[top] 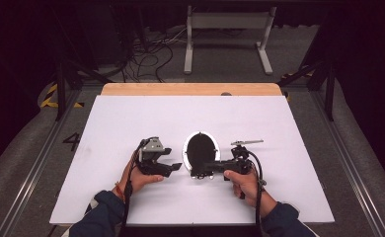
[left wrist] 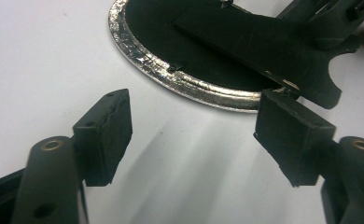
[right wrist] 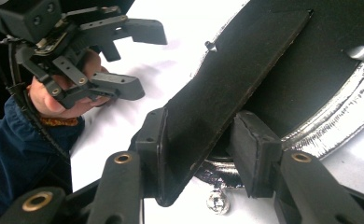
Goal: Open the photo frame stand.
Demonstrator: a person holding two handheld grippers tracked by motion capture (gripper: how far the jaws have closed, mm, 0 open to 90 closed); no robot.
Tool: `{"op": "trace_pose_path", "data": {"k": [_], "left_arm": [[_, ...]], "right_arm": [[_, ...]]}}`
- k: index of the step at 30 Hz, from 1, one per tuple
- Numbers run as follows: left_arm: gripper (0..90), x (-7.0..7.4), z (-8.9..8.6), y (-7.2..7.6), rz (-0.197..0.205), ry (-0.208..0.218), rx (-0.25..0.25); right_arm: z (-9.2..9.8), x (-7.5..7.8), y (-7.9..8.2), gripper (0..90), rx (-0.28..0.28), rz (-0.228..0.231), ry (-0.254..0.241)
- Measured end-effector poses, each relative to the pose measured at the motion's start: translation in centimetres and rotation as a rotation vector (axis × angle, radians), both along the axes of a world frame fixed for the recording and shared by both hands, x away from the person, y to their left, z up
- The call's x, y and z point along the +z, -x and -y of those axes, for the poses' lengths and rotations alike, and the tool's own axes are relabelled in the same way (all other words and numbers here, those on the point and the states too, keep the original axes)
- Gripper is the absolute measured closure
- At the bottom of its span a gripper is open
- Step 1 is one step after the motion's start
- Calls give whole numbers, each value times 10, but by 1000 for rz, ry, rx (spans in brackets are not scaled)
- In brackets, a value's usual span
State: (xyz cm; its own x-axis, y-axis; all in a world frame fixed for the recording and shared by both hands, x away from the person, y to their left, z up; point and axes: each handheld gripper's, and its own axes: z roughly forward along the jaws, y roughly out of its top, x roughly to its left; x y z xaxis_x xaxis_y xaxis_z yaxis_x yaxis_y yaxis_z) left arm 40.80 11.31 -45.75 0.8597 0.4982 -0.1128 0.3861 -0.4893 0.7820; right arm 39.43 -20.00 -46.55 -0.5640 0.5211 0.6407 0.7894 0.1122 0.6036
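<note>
An oval picture frame [top: 200, 148] with a silver rim [left wrist: 189, 84] lies face down on the white board, its black back up. A black stand flap [right wrist: 236, 70] reaches across that back. My right gripper [right wrist: 199, 144] is shut on the flap's near end, with a pad against each side, and comes at the frame's near edge from the right [top: 205, 168]. My left gripper [left wrist: 194, 135] stands open over bare board just left of the frame [top: 174, 167], with nothing between its pads; the right gripper view has it at upper left [right wrist: 147, 60].
The white board [top: 131, 123] covers a table with a wooden strip [top: 190, 89] along the far edge. A small shiny bead [right wrist: 216, 201] hangs at the frame's near rim. Beyond the table are floor cables and a white metal stand [top: 227, 22].
</note>
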Motion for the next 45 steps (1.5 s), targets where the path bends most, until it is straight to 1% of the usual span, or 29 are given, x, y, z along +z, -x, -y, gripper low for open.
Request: {"op": "trace_pose_path", "data": {"k": [1, 2, 3, 4, 7, 8, 12, 15, 17, 18, 20, 21, 22, 23, 24, 25, 26, 27, 29, 30, 32, 33, 34, 38, 39, 41, 42, 43, 45], "left_arm": [[252, -1, 3, -3, -15, 9, 10], [246, -1, 3, -3, -15, 9, 10], [246, -2, 5, -5, -30, 16, 8], [226, -2, 6, -8, -51, 37, 7], [221, -2, 7, -12, -50, 30, 7], [216, -3, 7, -14, -69, 46, 20], [202, -5, 4, -23, -67, 45, 35], [194, -8, 4, -28, -115, 89, 17], [195, -7, 7, -28, -111, 97, -12], [201, -6, 11, -27, -118, 102, -20], [233, -6, 15, -26, -120, 86, -41], [290, -7, 16, -26, -119, 77, -56], [307, -7, 16, -26, -119, 77, -56], [323, -7, 18, -25, -138, 84, -68], [323, -8, 19, -26, -140, 90, -74], [366, -8, 19, -26, -132, 93, -110], [375, -8, 19, -26, -132, 93, -110], [375, -7, 21, -25, -144, 109, -110], [388, -7, 23, -23, -151, 116, -108], [388, -7, 24, -23, -158, 119, -101], [417, -7, 22, -24, -154, 134, -96], [438, -6, 20, -25, -143, 138, -101], [454, -5, 19, -25, -145, 149, -91], [473, -5, 18, -25, -150, 163, -82], [482, -5, 18, -26, -143, 170, -85], [505, -4, 17, -26, -148, 186, -112], [514, -4, 17, -27, -141, 185, -127], [521, -4, 17, -27, -141, 185, -127], [526, -3, 19, -26, -153, 189, -138]], "right_arm": [[1, -1, 0, 596, -2, 0, -13], [1, -1, 0, 596, -2, 0, -13], [1, -2, 0, 597, -3, 1, -15], [1, -1, 2, 603, -2, 13, -9], [1, 0, 3, 619, 3, 21, -1], [2, 1, 3, 624, 9, 29, 3], [1, 3, 4, 634, 37, 77, 22], [1, 5, 6, 640, 62, 127, 49], [1, 6, 8, 646, 72, 148, 56], [1, 6, 9, 648, 77, 159, 61], [1, 7, 10, 651, 87, 185, 73], [1, 8, 11, 653, 91, 194, 78], [1, 8, 11, 653, 91, 194, 78], [1, 8, 11, 656, 95, 198, 75], [1, 8, 11, 656, 95, 198, 75], [2, 7, 12, 655, 94, 198, 72], [2, 7, 12, 655, 95, 203, 72], [2, 7, 12, 655, 95, 203, 72], [2, 8, 13, 657, 104, 230, 79], [2, 8, 13, 657, 104, 230, 79], [1, 9, 14, 659, 107, 240, 86], [1, 9, 14, 660, 108, 245, 89], [1, 9, 14, 661, 109, 247, 95], [-1, 10, 14, 665, 105, 255, 100], [-1, 10, 14, 669, 105, 255, 99], [0, 10, 14, 686, 102, 252, 91], [1, 10, 14, 692, 102, 251, 89], [1, 9, 14, 694, 102, 251, 88], [1, 10, 14, 693, 99, 253, 84]]}}
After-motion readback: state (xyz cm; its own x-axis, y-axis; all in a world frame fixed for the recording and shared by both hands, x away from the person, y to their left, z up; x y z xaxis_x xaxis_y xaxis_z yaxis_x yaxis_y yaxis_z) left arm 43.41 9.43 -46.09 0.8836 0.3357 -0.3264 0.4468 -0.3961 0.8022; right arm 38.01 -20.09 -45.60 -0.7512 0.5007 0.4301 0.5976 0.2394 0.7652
